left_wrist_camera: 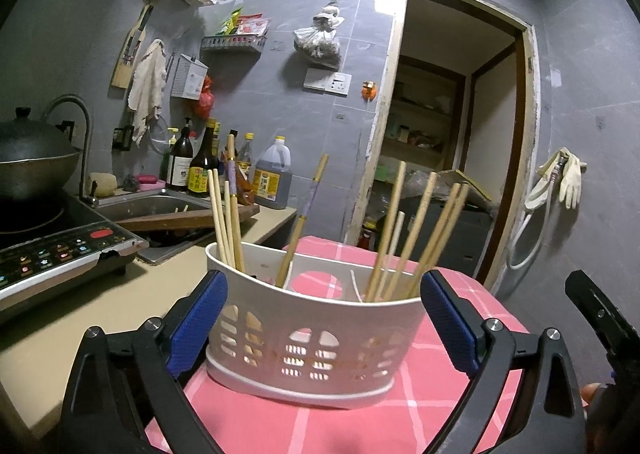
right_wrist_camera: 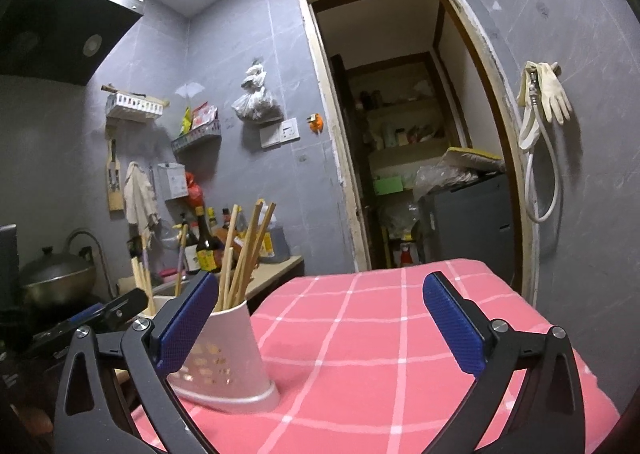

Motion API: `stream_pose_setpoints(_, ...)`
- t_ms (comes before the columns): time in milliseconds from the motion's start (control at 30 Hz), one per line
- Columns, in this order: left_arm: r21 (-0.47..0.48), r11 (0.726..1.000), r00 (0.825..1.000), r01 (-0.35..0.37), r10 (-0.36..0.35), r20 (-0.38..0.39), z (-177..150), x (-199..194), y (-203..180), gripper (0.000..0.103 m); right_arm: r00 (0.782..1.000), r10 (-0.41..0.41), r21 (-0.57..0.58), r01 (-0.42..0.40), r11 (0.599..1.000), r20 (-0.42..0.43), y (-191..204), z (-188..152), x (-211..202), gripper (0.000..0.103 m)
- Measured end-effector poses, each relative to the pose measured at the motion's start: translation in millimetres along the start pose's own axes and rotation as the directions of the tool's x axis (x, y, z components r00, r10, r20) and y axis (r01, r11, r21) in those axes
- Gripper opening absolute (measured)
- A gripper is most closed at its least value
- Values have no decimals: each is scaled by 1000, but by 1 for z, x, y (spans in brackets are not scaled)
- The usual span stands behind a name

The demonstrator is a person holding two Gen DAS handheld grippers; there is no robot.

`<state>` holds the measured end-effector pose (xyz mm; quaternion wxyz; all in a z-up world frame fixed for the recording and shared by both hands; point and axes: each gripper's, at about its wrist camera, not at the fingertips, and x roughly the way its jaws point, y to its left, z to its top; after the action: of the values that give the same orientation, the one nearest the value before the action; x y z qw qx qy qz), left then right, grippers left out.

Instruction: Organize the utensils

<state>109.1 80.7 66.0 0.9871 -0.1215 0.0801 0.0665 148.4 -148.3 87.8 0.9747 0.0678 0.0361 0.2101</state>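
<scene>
A white perforated utensil holder [left_wrist_camera: 312,338] stands upright on the pink checked tablecloth [left_wrist_camera: 400,426]. Several wooden chopsticks [left_wrist_camera: 416,238] stand in it, some at the left end, some at the right. My left gripper [left_wrist_camera: 322,318] is open, its blue pads on either side of the holder; the left pad is close to the wall, and I cannot tell whether it touches. My right gripper [right_wrist_camera: 316,326] is open and empty over the cloth, with the holder [right_wrist_camera: 224,358] just behind its left finger. Part of the right gripper shows at the right edge of the left wrist view [left_wrist_camera: 600,318].
To the left is a counter with an induction cooker [left_wrist_camera: 52,250], a wok [left_wrist_camera: 32,162], a sink [left_wrist_camera: 152,206] and sauce bottles [left_wrist_camera: 200,166]. An open doorway [right_wrist_camera: 408,134] lies behind the table. The table's far edge [right_wrist_camera: 400,266] is close.
</scene>
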Motion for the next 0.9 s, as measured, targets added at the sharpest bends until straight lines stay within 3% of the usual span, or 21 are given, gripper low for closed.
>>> stream_pose_setpoints(433,66,997,999,51,-51,-5,-7,-37,-28,95,999,-19,-24,18,1000,-48,-11,15,-59,103)
stream_pose_setpoints(900,116,990,996,78,-73,-40,-32,-64,-38,95,992,-119,-133,113,985,-36,-8,-3,-108,103)
